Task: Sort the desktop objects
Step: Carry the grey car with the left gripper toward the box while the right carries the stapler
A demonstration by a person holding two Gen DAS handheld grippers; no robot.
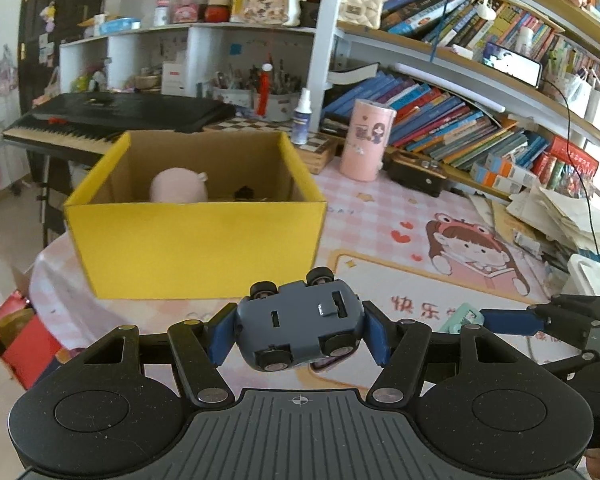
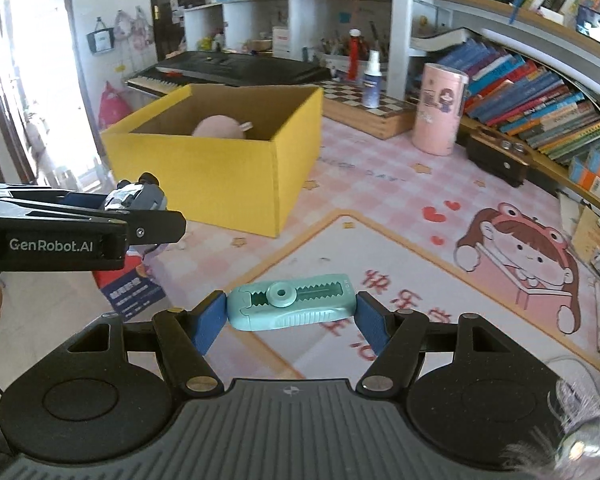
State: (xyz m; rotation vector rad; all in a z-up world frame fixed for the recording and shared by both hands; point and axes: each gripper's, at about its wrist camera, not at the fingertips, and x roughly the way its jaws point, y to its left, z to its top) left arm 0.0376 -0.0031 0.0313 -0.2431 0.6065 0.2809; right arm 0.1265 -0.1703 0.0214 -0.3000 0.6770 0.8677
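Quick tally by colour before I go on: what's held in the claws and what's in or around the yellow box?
Blue-grey: 1, toy car in the left claw
Teal: 1, slider gadget in the right claw
Pink: 2, plush in the box, canister beside it
Yellow: 1, box
Total: 5

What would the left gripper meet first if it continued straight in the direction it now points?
Probably the near wall of the yellow cardboard box. The left gripper, shut on a grey toy car, points slightly downward at that wall, with only bare pink desk mat between; depth is uncertain.
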